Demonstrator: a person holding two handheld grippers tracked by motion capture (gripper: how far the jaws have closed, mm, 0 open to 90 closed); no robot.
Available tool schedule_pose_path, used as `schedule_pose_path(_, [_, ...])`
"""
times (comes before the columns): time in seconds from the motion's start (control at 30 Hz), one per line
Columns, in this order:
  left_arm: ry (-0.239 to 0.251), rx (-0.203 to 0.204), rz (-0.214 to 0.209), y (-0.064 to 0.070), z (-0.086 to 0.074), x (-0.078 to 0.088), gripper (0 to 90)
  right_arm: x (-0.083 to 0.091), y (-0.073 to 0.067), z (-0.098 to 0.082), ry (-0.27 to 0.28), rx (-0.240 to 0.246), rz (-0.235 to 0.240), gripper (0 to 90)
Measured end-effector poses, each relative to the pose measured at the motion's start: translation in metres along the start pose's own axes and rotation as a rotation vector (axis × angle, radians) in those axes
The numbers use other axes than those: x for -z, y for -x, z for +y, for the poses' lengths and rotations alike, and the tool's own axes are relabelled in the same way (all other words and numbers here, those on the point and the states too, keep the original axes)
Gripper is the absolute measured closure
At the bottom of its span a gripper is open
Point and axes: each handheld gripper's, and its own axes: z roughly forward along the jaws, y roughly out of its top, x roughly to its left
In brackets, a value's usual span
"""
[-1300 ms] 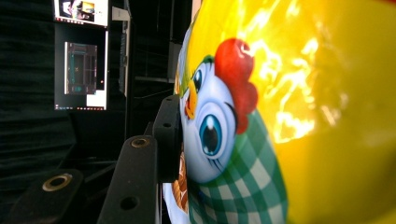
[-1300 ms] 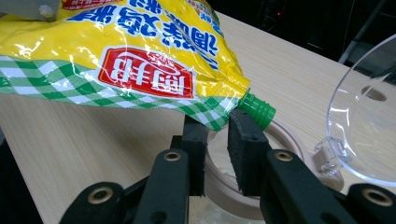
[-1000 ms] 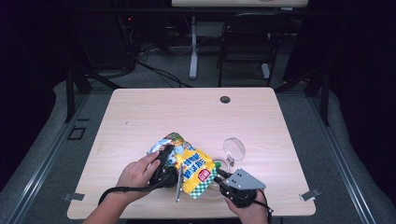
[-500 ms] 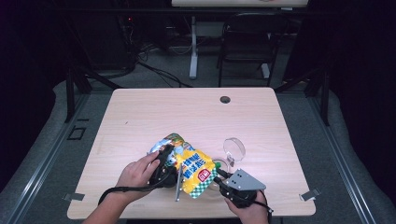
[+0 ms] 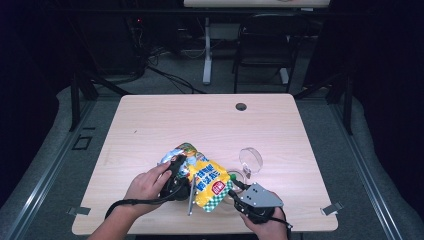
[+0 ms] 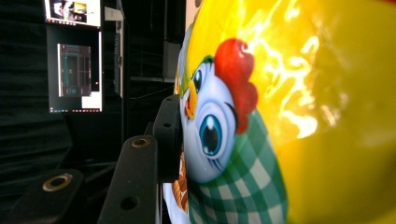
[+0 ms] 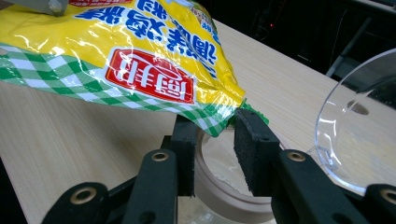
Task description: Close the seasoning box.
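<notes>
High view: yellow bag (image 5: 207,181) lying tilted near the front edge of the desk (image 5: 150,125), between two hands. Left tongs (image 5: 175,186) at the bag's left side, gripped by the left hand (image 5: 147,184). Right tongs (image 5: 234,192) at the bag's lower right corner, grey plate on top, right hand (image 5: 265,227) at the desk's front edge. Clear lid (image 5: 250,160) tilted just beyond the right tongs. Jar (image 5: 238,176) peeking out beside the bag's right edge, mostly hidden. Small dark hole (image 5: 241,106) in the desk near the far edge.

Left gripper view: bag (image 6: 280,116) very close, with a cartoon chick and green check pattern. One black jaw pressed flat against the bag's side; the other jaw hidden behind the bag. Clamped on the bag, by the look of the pad against the foil. Lit screens (image 6: 74,70) in the dark behind.

Right gripper view: right tongs (image 7: 214,140) apart, just been opening, the bag's green-checked corner (image 7: 219,116) above the gap and clear of both pads. Jar mouth (image 7: 219,182) directly below the jaws, pale rim showing. Clear lid (image 7: 359,126) leaning at the right. Bag (image 7: 116,51) slanting across the top, red label with white characters upside down.
</notes>
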Motion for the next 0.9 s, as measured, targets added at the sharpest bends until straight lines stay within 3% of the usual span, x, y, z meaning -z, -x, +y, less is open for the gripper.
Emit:
schedule_pose_path(0.47, [-0.006, -0.048, 0.037, -0.0024, 0.0054, 0.0028, 61.8, -0.001, -0.0001, 0.0002, -0.01, 0.005, 0.0, 72.9])
schedule_pose_path(0.9, [-0.02, -0.078, 0.039, -0.0044, 0.0066, 0.0047, 61.8, -0.0018, 0.0001, -0.0003, -0.011, -0.014, 0.01, 73.6])
